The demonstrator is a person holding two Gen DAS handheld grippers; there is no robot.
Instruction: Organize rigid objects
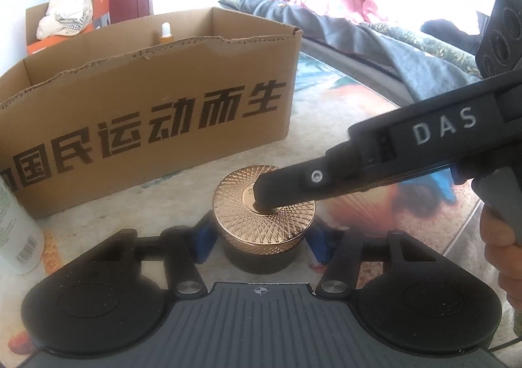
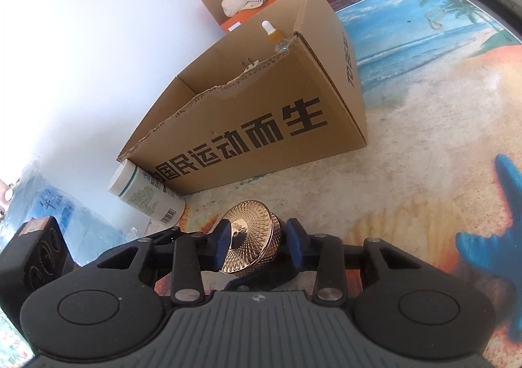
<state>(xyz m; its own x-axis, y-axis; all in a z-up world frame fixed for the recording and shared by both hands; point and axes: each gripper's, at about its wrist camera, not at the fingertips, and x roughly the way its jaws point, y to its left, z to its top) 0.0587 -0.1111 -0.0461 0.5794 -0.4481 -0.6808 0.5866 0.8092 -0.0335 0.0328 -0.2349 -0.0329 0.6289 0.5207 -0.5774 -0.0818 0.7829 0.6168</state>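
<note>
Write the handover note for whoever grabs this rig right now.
Left hand-held gripper: pads against the dark base of the gold-lidded jar.
Right hand-held gripper: one fingertip on the jar's lid; grip unclear.
The jar stands on the table in front of the cardboard box.
Done: dropper bottle in the box.
Left: the jar and the white bottle beside the box.

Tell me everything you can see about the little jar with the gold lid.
The jar stands upright on the beach-print mat, in front of the cardboard box. It is short and round: a dark body under a wide, shiny rose-gold lid, metal-looking, with crisscross engraving on top and a knurled rim. The left tongs flank the body, pads seemingly touching it. One fingertip of the right tongs rests on the lid's centre.
</note>
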